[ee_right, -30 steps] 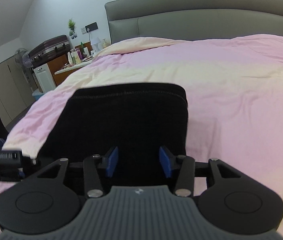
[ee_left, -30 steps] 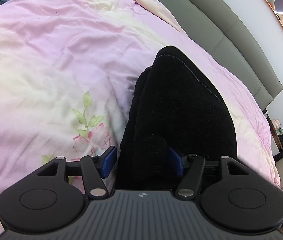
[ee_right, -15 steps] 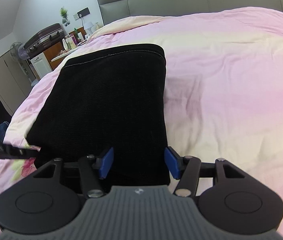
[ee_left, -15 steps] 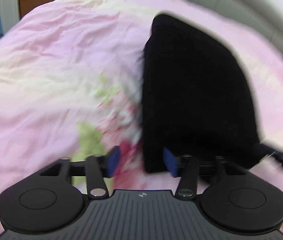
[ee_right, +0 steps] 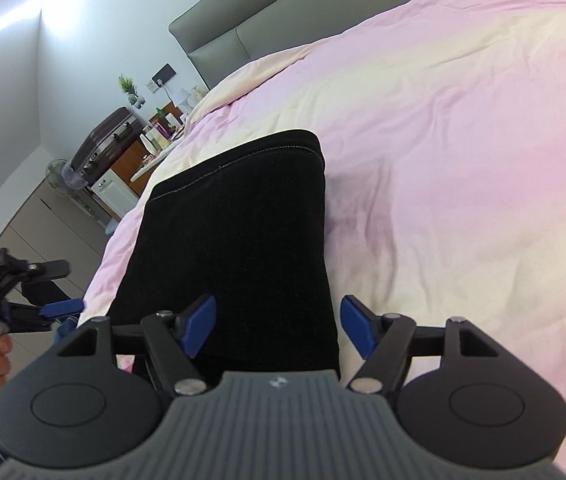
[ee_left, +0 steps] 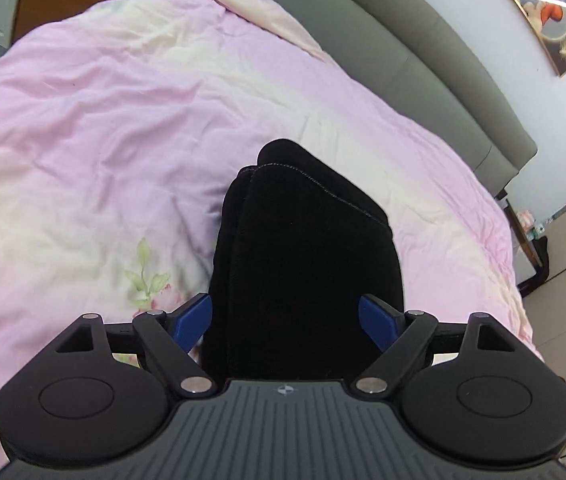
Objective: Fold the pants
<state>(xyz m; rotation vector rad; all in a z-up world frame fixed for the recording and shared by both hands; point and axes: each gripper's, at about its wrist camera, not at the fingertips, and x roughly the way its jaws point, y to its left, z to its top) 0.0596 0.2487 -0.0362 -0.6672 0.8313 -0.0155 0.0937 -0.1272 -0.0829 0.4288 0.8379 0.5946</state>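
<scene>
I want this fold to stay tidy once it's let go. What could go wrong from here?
1. The left hand-held gripper and right hand-held gripper are opening with the folded pants between their fingers; a fingertip might snag the top layer.
2. The pants lie on a soft, wrinkled duvet near the bed's edge, so the stacked layers could slump or slide.
</scene>
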